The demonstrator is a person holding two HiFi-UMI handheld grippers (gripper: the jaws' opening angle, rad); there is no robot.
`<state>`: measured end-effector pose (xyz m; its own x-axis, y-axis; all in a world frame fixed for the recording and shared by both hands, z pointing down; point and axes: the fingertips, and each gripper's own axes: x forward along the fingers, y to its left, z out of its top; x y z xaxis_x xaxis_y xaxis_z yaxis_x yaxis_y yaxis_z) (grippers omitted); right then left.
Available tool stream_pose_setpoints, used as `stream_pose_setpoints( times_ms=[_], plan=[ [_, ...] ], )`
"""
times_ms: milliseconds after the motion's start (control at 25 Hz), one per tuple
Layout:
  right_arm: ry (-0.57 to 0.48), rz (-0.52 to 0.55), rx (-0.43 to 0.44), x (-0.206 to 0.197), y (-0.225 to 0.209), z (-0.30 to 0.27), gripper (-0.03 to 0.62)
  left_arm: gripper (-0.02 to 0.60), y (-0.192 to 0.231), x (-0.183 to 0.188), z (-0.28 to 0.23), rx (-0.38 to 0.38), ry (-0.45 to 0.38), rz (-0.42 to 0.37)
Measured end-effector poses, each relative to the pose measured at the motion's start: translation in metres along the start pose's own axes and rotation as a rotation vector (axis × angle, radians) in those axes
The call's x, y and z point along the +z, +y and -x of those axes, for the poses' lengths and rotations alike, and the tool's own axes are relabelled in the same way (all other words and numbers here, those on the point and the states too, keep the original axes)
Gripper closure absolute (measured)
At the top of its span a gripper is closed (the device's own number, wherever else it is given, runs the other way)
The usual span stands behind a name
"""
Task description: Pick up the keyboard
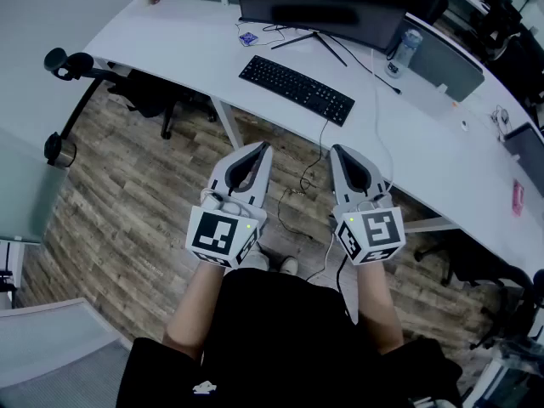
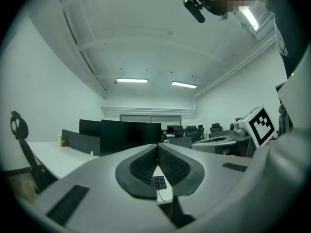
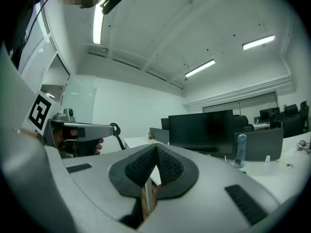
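A black keyboard [image 1: 297, 89] lies on the white desk [image 1: 195, 45] in front of a dark monitor [image 1: 323, 2]. A small part of the keyboard [image 2: 159, 182] shows through the gap under the left jaws. Both grippers are held side by side over the wooden floor, short of the desk edge and pointing toward it. My left gripper [image 1: 264, 147] is shut with nothing between its jaws, tips touching [image 2: 157, 145]. My right gripper [image 1: 337, 150] is likewise shut and empty, tips meeting [image 3: 156, 146]. Neither touches the keyboard.
A cable [image 1: 316, 164] hangs from the desk down to the floor between the grippers. A water bottle [image 1: 405, 49] and grey dividers [image 1: 446, 62] stand at the right rear. An office chair [image 1: 76, 79] sits at the left, another chair [image 1: 484, 279] at the right.
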<state>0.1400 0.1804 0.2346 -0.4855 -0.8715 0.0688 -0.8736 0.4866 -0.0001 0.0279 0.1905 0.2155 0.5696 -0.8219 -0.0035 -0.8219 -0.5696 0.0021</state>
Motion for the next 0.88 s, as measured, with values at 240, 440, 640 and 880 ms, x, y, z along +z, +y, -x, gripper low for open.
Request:
stream_pose_setpoints(
  times_ms=[240, 440, 640, 880],
  plan=[
    [0.006, -0.025, 0.041, -0.004, 0.007, 0.007, 0.591, 0.571, -0.009, 0.003, 0.005, 0.006, -0.002, -0.015],
    [0.01, -0.024, 0.047, -0.007, 0.006, 0.013, 0.591, 0.571, -0.014, 0.004, 0.01, 0.027, -0.005, -0.025],
    [0.002, -0.035, 0.054, -0.008, 0.003, 0.015, 0.591, 0.571, -0.017, 0.002, 0.015, 0.043, 0.002, -0.038],
    [0.007, -0.022, 0.08, -0.011, 0.007, 0.007, 0.591, 0.571, -0.01, -0.001, 0.016, 0.067, 0.003, -0.025]
  ],
)
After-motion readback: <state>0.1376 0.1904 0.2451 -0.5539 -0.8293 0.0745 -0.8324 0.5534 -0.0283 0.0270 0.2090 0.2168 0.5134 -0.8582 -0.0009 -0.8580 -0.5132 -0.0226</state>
